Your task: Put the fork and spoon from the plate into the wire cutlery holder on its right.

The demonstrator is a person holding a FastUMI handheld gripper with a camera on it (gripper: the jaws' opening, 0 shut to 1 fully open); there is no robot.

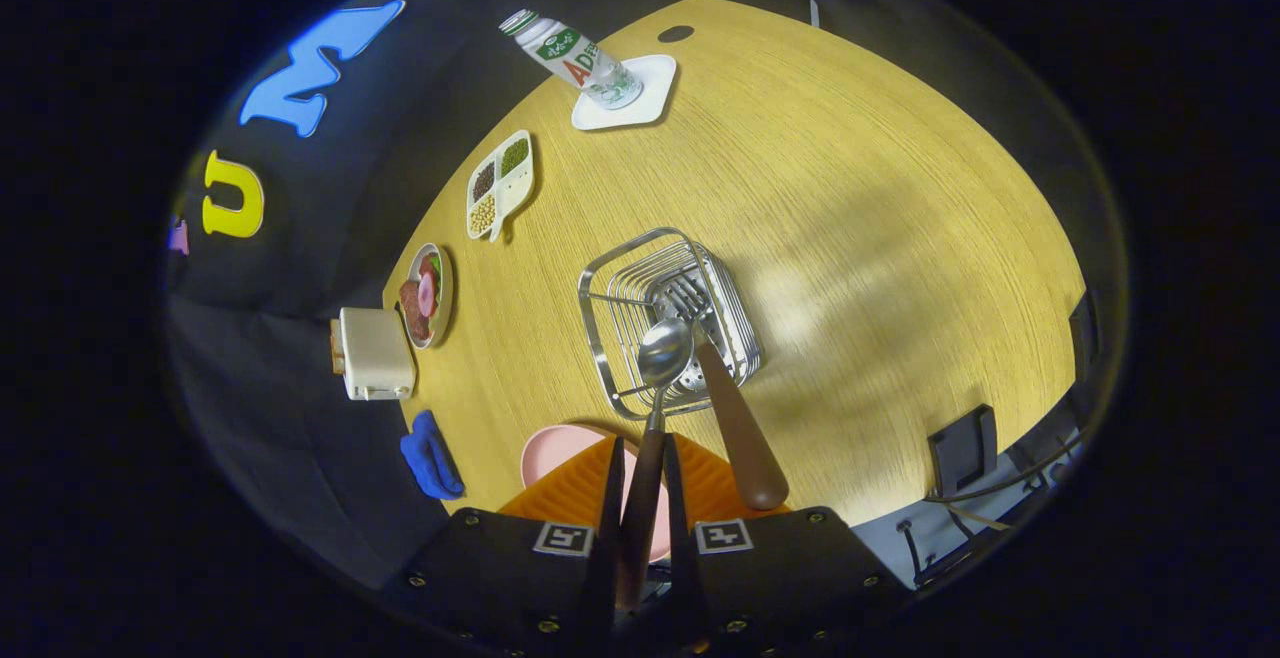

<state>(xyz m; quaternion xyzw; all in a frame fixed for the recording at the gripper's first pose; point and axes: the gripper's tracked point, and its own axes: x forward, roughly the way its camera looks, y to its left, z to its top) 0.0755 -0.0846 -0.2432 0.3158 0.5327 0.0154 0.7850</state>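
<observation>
My hand-held gripper (640,458) is clamped on the spoon (664,353) by its handle, bowl over the holder (668,323) rim. The fork (722,393) already leans inside, tines down. I'd tip the spoon steeper and centre it before letting go — clear of the fork. Plate (553,448) just behind, on an orange mat (580,491). Wooden worktop (860,238), bottle (572,58) and food trays far off, black cloth walls.

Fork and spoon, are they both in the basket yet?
Halfway. The fork already stands in the wire basket, tines down, handle leaning out. The gripper has its jaws closed on the spoon, whose bowl hangs over the basket's opening. Left: lower the spoon in and let go.
</observation>
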